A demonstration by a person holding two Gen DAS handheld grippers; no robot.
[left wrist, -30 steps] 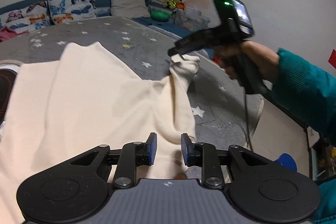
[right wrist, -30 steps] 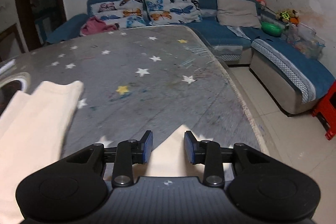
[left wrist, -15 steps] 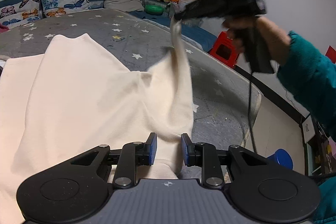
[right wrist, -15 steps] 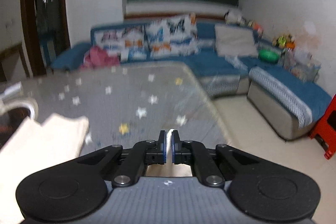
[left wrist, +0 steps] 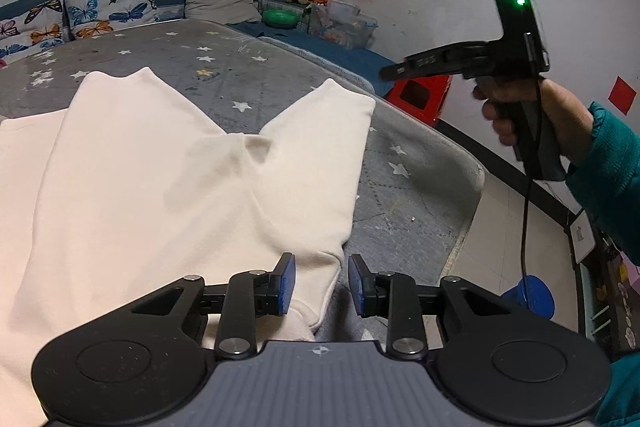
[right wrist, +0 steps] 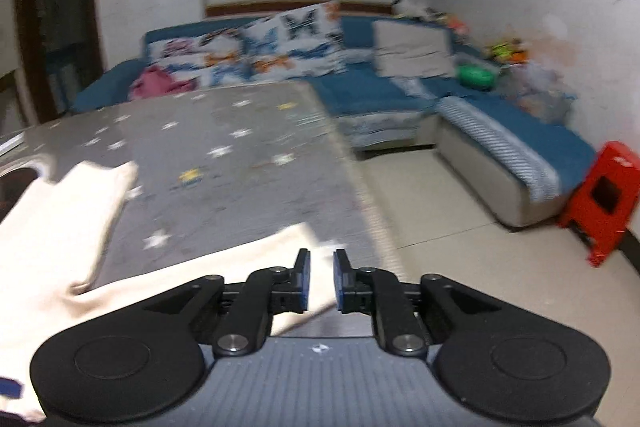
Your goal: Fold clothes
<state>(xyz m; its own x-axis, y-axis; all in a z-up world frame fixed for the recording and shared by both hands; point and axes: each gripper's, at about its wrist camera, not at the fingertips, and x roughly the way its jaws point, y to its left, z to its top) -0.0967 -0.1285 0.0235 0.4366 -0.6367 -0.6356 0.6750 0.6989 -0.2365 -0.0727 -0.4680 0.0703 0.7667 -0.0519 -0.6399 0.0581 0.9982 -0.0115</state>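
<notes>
A cream long-sleeved garment [left wrist: 132, 195] lies on the grey star-patterned mat [left wrist: 404, 195]. One sleeve [left wrist: 320, 155] is spread out flat toward the mat's right edge. My left gripper [left wrist: 321, 285] is open just above the garment's near corner, with cloth between and below its fingers. My right gripper [left wrist: 390, 71] is held in the air to the right, above the mat edge, clear of the sleeve. In the right wrist view the right gripper [right wrist: 321, 279] is open, with the sleeve end [right wrist: 248, 267] lying below it.
A blue sofa [right wrist: 500, 131] with butterfly cushions [left wrist: 108, 3] runs behind and right of the mat. A red stool [right wrist: 600, 199] stands on the tiled floor at right. A blue cup [left wrist: 528, 295] sits on the floor. A dark round object [right wrist: 20, 183] lies at the mat's left.
The right gripper lifted the sleeve, carried it out to the right, opened and let it go; the sleeve now lies flat. The right gripper has risen clear. The left gripper stayed open.
</notes>
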